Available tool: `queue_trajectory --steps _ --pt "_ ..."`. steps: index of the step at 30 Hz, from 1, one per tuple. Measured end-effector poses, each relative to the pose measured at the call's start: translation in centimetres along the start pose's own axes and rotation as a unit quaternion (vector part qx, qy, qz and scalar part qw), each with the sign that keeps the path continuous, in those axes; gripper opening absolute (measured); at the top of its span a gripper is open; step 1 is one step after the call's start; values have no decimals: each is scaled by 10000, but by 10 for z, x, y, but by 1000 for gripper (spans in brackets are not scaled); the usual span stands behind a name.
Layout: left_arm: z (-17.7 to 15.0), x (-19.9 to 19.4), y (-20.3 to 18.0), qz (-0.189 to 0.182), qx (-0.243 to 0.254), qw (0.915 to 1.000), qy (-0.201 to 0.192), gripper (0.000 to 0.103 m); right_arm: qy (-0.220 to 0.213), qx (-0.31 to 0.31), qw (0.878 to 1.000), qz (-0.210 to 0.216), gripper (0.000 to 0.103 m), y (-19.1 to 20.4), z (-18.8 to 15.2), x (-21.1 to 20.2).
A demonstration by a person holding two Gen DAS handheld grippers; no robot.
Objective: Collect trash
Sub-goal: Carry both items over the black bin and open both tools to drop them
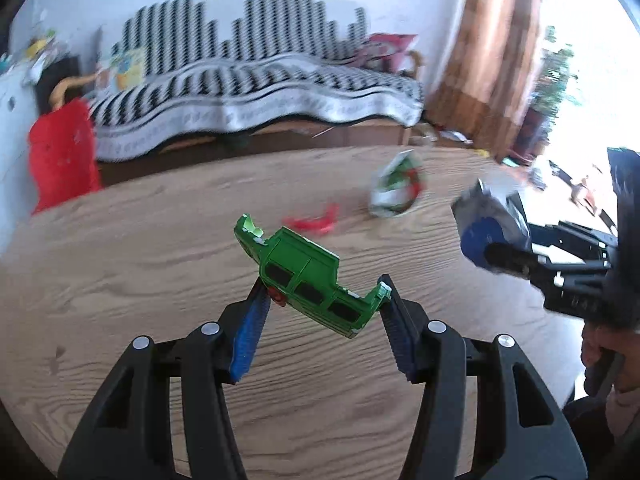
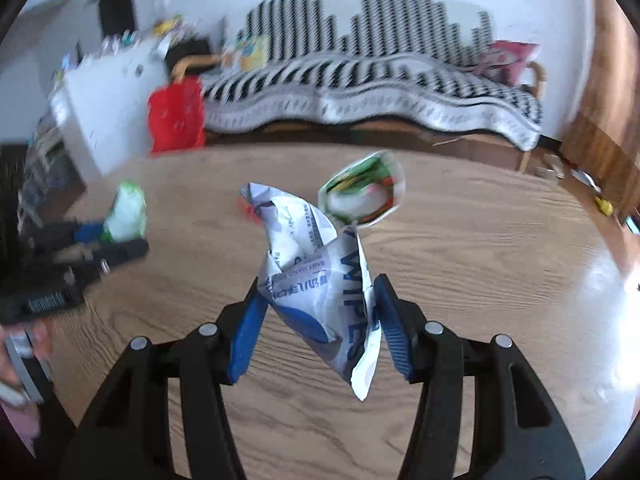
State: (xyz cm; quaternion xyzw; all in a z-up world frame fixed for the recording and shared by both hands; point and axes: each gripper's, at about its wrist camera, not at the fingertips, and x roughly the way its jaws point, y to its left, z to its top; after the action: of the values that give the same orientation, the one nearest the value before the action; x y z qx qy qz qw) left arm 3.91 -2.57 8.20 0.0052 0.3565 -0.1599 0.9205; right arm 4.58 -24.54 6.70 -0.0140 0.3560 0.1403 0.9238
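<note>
Left gripper (image 1: 324,300) pinches a flattened green cardboard carton (image 1: 308,280); right gripper (image 2: 320,304) clamps a crumpled white-and-blue wipes packet (image 2: 320,280), both lifted above the wooden table (image 1: 120,260), probably for binning.

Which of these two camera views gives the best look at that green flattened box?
The left wrist view: the green box sits centred and sharp, clamped in the left tongs. The right wrist view shows it only as a pale green blur at the left edge, beside the wipes packet in the right tongs.
</note>
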Motion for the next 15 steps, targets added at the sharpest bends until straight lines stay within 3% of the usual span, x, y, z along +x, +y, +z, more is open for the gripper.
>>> queue_trajectory --steps 5,8,10,15 --pt "15 -33 -84 -701 402 9964 -255 54 -715 516 9961 -25 54 -45 -16 -94" --pt "18 -49 -148 -1129 774 9902 -288 54 -820 653 9937 -399 54 -88 -51 -153" --pt "13 -54 -199 -1488 1056 9831 -151 54 -786 865 9912 -624 54 -122 -85 -189" --pt "-29 -36 -329 -2241 1668 9571 764 54 -408 1440 9811 -1230 53 -191 -185 -239"
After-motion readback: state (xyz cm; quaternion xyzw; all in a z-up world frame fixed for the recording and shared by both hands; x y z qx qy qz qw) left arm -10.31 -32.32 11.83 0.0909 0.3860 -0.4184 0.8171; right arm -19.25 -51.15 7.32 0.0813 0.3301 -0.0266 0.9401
